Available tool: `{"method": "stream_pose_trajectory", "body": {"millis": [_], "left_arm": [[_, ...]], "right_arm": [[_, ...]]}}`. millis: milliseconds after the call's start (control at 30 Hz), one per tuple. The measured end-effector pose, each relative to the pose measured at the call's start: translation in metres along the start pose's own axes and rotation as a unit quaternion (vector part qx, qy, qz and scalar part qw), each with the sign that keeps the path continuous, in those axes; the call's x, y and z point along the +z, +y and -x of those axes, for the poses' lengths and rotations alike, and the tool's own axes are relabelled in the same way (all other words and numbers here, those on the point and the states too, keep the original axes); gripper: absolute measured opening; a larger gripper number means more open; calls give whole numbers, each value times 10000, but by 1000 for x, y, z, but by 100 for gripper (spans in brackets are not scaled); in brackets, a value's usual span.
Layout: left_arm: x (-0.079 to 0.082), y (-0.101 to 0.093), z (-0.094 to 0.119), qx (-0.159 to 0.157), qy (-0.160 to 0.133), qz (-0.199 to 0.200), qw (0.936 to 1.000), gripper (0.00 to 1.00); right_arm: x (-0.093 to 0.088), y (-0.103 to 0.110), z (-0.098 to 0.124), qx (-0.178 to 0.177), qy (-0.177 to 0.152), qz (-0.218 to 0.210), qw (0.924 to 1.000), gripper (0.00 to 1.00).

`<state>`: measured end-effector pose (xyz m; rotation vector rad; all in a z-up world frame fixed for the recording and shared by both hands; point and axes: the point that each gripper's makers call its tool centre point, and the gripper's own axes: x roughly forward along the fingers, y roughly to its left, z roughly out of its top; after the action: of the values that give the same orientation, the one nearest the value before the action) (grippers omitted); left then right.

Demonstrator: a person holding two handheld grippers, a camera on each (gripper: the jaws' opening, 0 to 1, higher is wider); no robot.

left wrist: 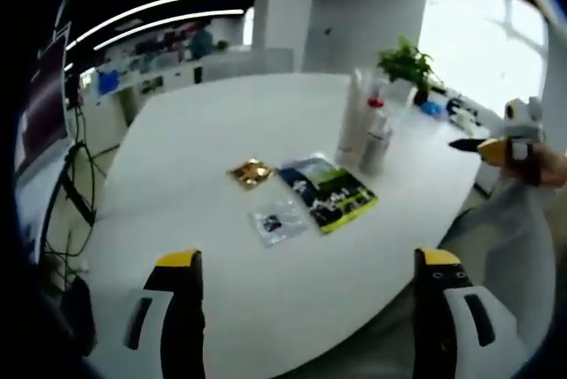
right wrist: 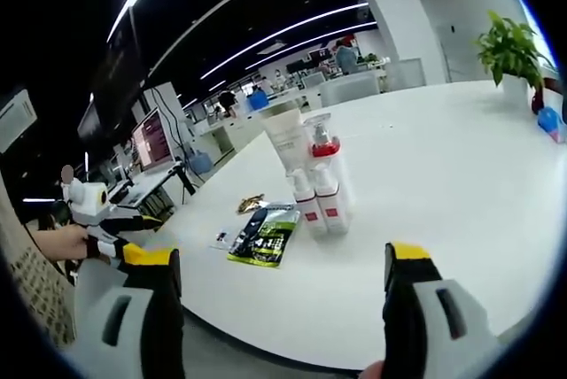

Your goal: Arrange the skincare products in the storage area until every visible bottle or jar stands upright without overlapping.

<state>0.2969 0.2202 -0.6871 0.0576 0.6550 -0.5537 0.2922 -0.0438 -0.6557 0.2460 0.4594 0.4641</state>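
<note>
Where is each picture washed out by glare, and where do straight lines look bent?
Left gripper view: the window at upper right is blown out white, paling the plant beside it; ceiling lights curve. Right gripper view: glare at the right edge near the plant; ceiling light strips and the table edge bow; bottles stay fairly sharp.
</note>
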Motion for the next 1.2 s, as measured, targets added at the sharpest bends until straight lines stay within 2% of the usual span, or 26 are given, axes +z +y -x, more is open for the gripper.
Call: {"method": "stream_pose_trajectory", "body": {"millis": [567, 933, 1200], "left_arm": [[-5, -3, -3, -72, 149, -4, 9999, 97], [-9, 0, -10, -116, 300, -50, 9995, 97], [-6, 3, -19, -168, 380, -137, 9990, 97]], "right_arm": [[1, -1, 1, -18, -29, -12, 10000, 95], [1, -3, 1, -25, -53, -80, 10000, 95], [0, -3, -1, 3, -5, -95, 10000, 95]]}}
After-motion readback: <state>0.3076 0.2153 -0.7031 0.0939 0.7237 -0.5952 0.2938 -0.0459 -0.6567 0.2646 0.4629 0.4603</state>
